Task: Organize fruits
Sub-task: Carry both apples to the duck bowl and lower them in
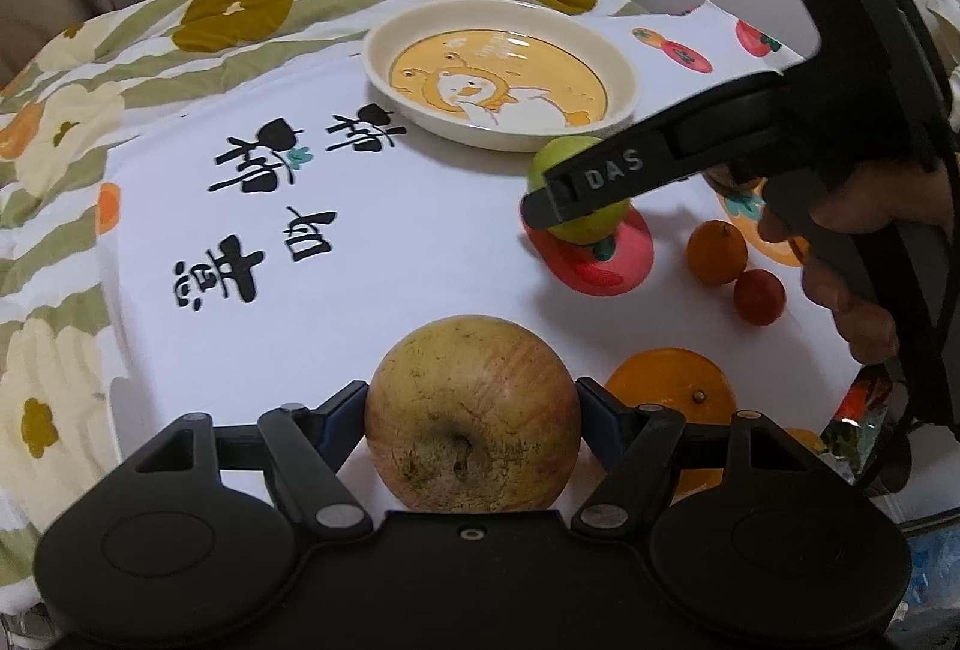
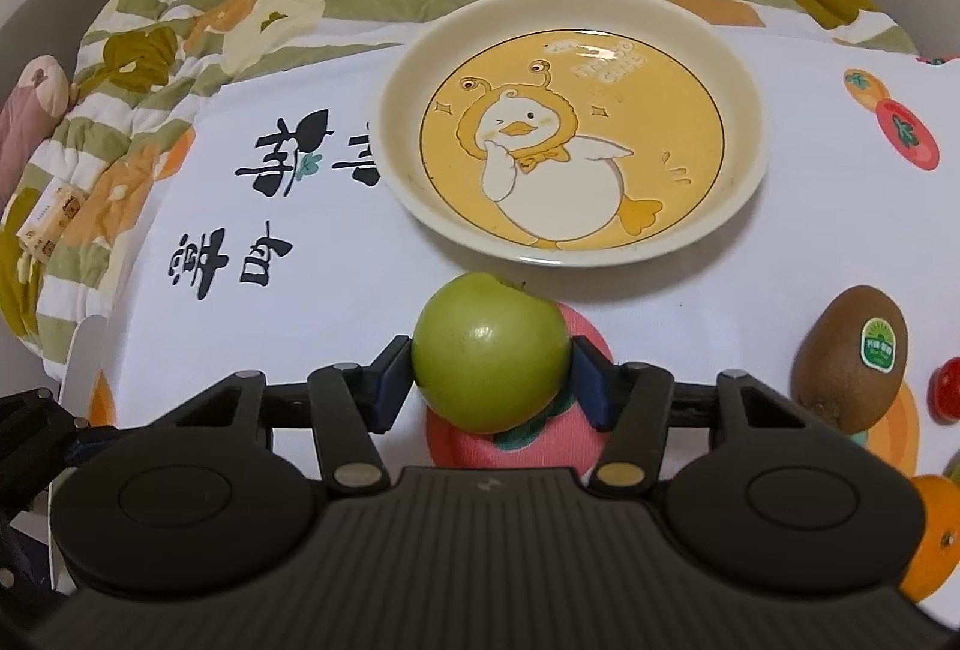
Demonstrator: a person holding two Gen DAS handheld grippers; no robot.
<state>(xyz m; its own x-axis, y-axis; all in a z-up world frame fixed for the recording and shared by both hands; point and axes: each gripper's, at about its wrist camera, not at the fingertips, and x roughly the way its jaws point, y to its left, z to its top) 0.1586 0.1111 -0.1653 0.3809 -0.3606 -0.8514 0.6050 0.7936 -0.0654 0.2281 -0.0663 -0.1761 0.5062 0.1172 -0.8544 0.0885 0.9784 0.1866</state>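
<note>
My left gripper [image 1: 473, 407] is shut on a large yellow-red apple [image 1: 473, 413], held just above the white cloth. My right gripper [image 2: 491, 368] is shut on a small green apple [image 2: 491, 353], which also shows in the left wrist view [image 1: 549, 158] behind the right gripper's finger [image 1: 600, 179]. The cream plate with a duck picture [image 2: 576, 5] [image 1: 618, 68] lies just beyond the green apple and holds nothing. A kiwi with a green sticker [image 2: 849, 356], a small orange [image 1: 717, 252], a small red fruit [image 1: 759, 296] and a larger orange [image 1: 672, 380] lie on the cloth at the right.
A white cloth with black characters and printed persimmons [image 1: 360, 260] covers a flowered green-striped quilt [image 2: 240, 8]. A red fruit [image 2: 947, 389] and an orange [image 2: 933, 536] sit at the right edge of the right wrist view. A shiny wrapper [image 1: 855, 425] lies at the right.
</note>
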